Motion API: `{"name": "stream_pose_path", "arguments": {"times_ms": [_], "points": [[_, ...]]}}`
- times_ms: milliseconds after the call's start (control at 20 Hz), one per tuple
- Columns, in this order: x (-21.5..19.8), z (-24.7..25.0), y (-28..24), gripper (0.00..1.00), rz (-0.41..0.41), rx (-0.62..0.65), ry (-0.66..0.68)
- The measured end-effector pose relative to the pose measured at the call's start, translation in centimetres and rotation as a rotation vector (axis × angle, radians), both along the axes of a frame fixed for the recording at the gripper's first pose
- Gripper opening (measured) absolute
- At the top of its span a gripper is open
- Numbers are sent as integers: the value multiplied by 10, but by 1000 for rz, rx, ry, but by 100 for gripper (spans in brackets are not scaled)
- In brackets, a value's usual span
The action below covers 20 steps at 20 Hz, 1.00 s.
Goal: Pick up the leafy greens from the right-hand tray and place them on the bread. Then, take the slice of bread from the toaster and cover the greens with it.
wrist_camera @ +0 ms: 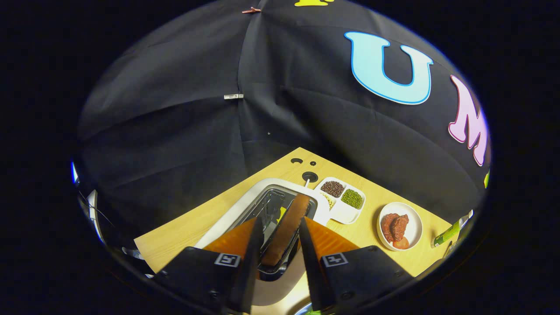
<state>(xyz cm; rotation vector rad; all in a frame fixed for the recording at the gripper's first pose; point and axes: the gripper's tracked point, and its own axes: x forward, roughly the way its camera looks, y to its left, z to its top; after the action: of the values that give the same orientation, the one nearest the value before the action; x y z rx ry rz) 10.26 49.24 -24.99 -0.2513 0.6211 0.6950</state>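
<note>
Directly above the toaster (245,210), the gripper (280,238) is straddling the bread slice (286,229).

Its two fingers (251,245) are sitting spread, one on each side of the brown slice standing on edge in the toaster's slot, and whether they are pressing on it cannot be told. No readable writing is showing on the toaster; each finger mount is carrying a small square black-and-white marker (227,259). Just beyond the toaster, a white divided dish (343,201) is holding dark brown beans, green beans and pale seeds in separate compartments, and near it a round white plate (400,225) is bearing reddish-brown pieces. Everything is resting on a light wooden table (183,227) backed by black cloth.
</note>
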Motion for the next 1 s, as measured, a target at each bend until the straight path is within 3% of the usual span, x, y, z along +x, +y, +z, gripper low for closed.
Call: {"name": "stream_pose_path", "arguments": {"times_ms": [150, 250, 400, 650, 1000], "points": [[3, -4, -3, 28, -29, -20, 11], [4, -2, -4, 19, -42, -11, 28], [2, 4, -2, 15, -25, 5, 46], [8, 50, -8, 14, 19, 47, -45], [5, 119, -47, 14, -23, 189, -59]]}}
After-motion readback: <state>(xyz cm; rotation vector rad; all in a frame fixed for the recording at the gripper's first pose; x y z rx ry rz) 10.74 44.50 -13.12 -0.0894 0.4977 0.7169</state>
